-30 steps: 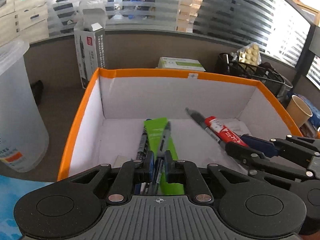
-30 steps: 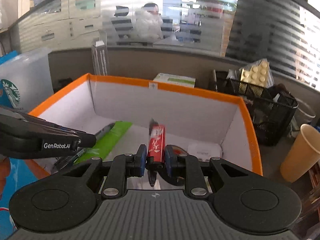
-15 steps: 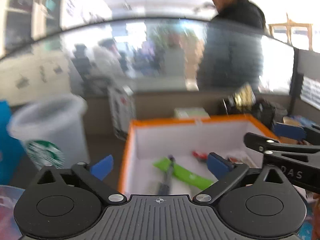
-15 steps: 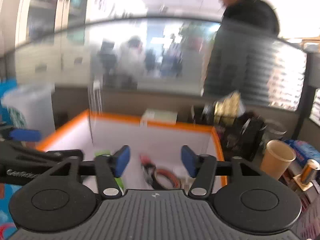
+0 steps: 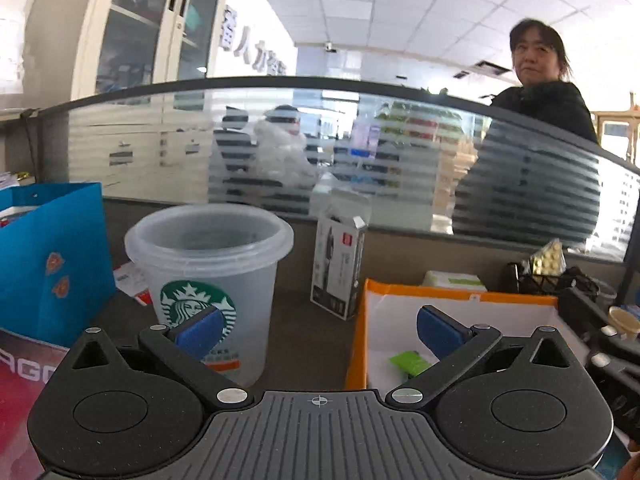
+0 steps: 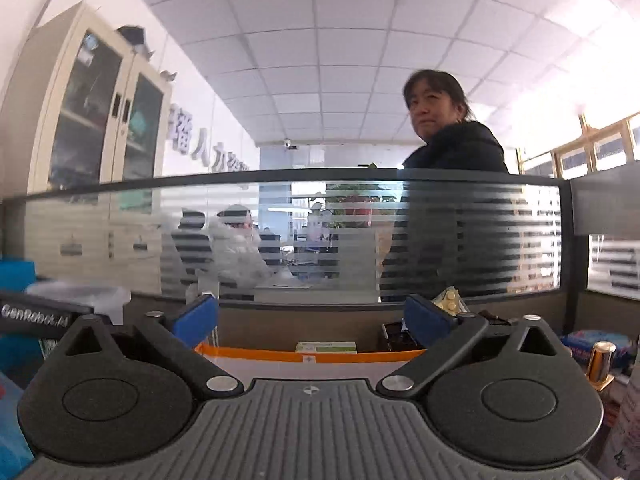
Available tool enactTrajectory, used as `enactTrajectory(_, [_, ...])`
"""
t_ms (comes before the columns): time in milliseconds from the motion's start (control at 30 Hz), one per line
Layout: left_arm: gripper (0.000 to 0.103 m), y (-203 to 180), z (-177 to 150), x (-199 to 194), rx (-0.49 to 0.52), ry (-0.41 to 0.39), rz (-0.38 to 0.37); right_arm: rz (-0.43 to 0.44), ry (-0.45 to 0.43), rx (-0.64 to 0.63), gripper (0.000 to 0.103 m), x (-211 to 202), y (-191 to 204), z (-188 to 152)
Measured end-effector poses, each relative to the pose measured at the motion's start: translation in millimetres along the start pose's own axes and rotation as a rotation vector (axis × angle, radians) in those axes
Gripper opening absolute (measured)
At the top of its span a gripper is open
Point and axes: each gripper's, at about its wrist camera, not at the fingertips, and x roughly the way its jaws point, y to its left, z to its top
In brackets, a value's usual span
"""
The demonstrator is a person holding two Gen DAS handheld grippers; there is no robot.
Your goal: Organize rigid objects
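**Left wrist: both grippers empty, box contents down**

Left gripper (image 5: 318, 334) jaws spread wide, nothing between. Right gripper (image 6: 311, 318) just finished opening, also empty. Green packet (image 5: 410, 362) lies inside orange-rimmed box (image 5: 460, 294). Starbucks cup (image 5: 208, 280) stands left of box.

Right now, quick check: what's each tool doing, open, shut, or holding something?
Left tool: open, holding nothing; its jaws have just opened.
Right tool: open, holding nothing; its jaws have just been opening.
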Motion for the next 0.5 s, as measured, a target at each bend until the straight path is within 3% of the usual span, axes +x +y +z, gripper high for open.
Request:
enactTrajectory(267, [0.103, 0, -5, 1, 0.012, 0.010, -0.025, 0.040, 0.122, 0.062, 0.101, 20, -2, -13])
enactTrajectory(500, [0.103, -1, -10, 4, 0.017, 0.038, -0.035, 0.013, 0.123, 0.055, 0.101, 15, -3, -18])
